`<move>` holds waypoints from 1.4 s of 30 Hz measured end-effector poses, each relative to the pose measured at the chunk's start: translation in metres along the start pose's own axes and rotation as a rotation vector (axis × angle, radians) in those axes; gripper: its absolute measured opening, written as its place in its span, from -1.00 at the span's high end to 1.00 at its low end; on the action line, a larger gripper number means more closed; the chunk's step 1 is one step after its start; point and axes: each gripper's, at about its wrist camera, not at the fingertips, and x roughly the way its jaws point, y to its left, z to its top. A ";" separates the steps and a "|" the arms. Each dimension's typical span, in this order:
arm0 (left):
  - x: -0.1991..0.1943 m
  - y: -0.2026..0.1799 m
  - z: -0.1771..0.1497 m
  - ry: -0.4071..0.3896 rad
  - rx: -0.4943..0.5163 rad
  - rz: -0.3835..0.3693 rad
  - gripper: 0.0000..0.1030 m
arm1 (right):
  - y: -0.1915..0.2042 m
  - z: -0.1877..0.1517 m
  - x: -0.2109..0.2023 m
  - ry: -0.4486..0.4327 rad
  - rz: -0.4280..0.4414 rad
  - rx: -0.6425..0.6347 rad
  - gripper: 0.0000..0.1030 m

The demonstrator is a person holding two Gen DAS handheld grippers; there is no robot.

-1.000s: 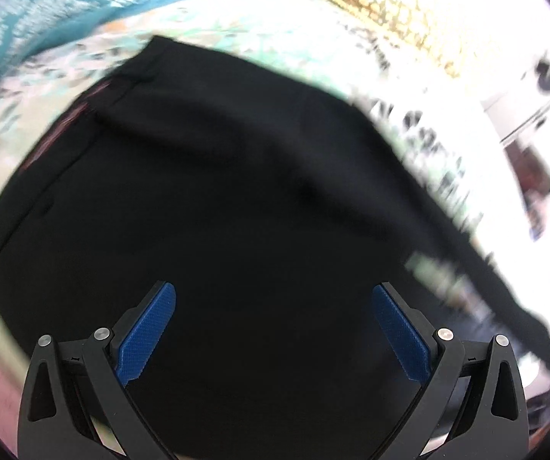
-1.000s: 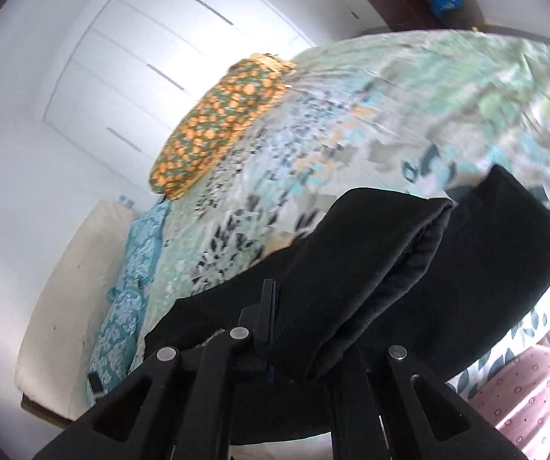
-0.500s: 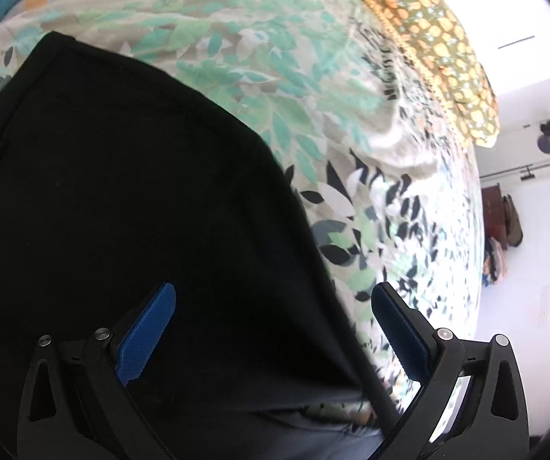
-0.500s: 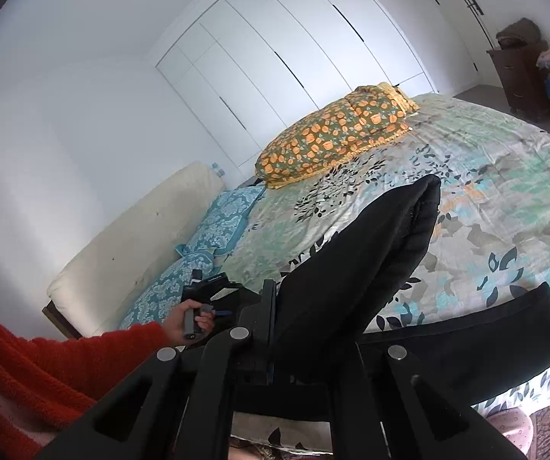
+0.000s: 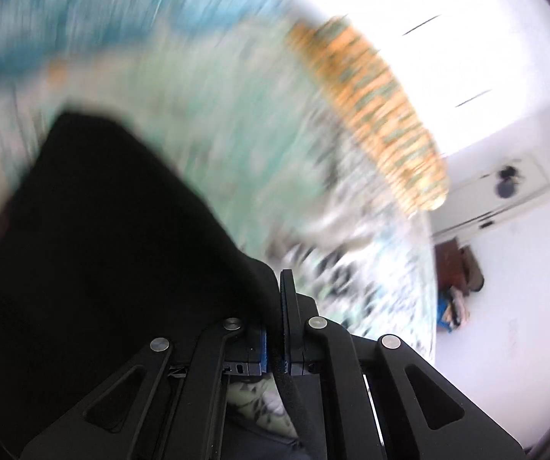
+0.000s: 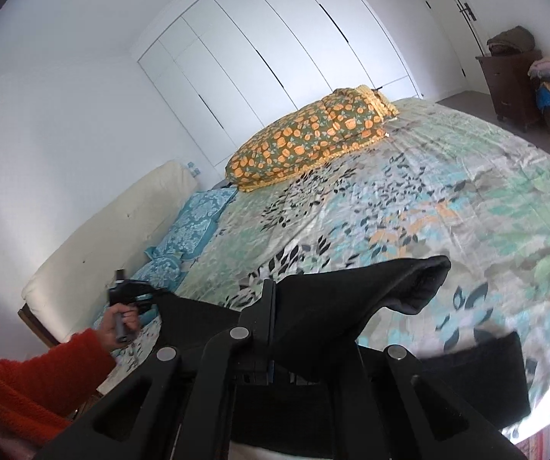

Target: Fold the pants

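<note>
- My left gripper (image 5: 279,306): jaws have just closed, now clamped on a thin edge of the black pants (image 5: 95,268). The cloth runs between the blue pads and hangs out below them. The bite looks shallow; a hard pull could slip it out.
- My right gripper (image 6: 271,329): jaws fully closed, pinching a thick fold of the pants (image 6: 351,306). The fold bulges out right of the jaws. With several layers in there, I judge one could creep free and skew the fold.
- The pants are lifted at both pinch points. The rest drapes down, with a strip lying on the bedspread (image 6: 409,199) at the near right edge of the bed.
- Risk: that near strip sits at the bed's edge. If I carry the fold over too fast, it could drag or drop off the side.
- Risk: left view is heavily smeared, so I can't confirm how much cloth the left jaws hold. If the two grips aren't on matching edges, the crease lands crooked.
- Left hand (image 6: 121,316) in a red sleeve (image 6: 26,387) shows at near left in the right view.
- Farther off: the blue patterned pillow (image 6: 198,214), then the orange-flowered pillow (image 6: 313,138); both well apart from the pants, so snagging is unlikely.
</note>
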 end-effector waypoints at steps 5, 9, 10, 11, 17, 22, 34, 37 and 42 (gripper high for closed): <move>-0.099 0.022 -0.070 -0.122 0.113 0.030 0.87 | -0.052 0.007 0.019 0.028 -0.032 0.134 0.89; -0.058 0.084 -0.177 0.120 0.051 0.133 0.87 | -0.127 -0.053 0.024 0.173 -0.184 0.270 0.89; -0.046 0.095 -0.193 0.173 0.027 0.147 0.87 | -0.145 -0.071 0.024 0.218 -0.238 0.299 0.89; -0.035 0.108 -0.207 0.224 -0.010 0.153 0.87 | -0.161 -0.086 0.023 0.258 -0.283 0.322 0.89; -0.025 0.111 -0.218 0.295 -0.025 0.155 0.87 | -0.199 -0.129 0.001 0.329 -0.349 0.415 0.89; -0.027 0.103 -0.219 0.286 0.001 0.160 0.87 | -0.197 -0.125 -0.001 0.348 -0.350 0.403 0.79; -0.032 0.115 -0.222 0.283 -0.003 0.143 0.88 | -0.198 -0.110 -0.011 0.413 -0.411 0.351 0.76; -0.038 0.109 -0.221 0.280 0.013 0.122 0.89 | -0.191 -0.101 -0.018 0.392 -0.504 0.261 0.77; -0.033 0.097 -0.227 0.320 0.077 0.135 0.89 | -0.202 -0.108 -0.021 0.435 -0.585 0.236 0.77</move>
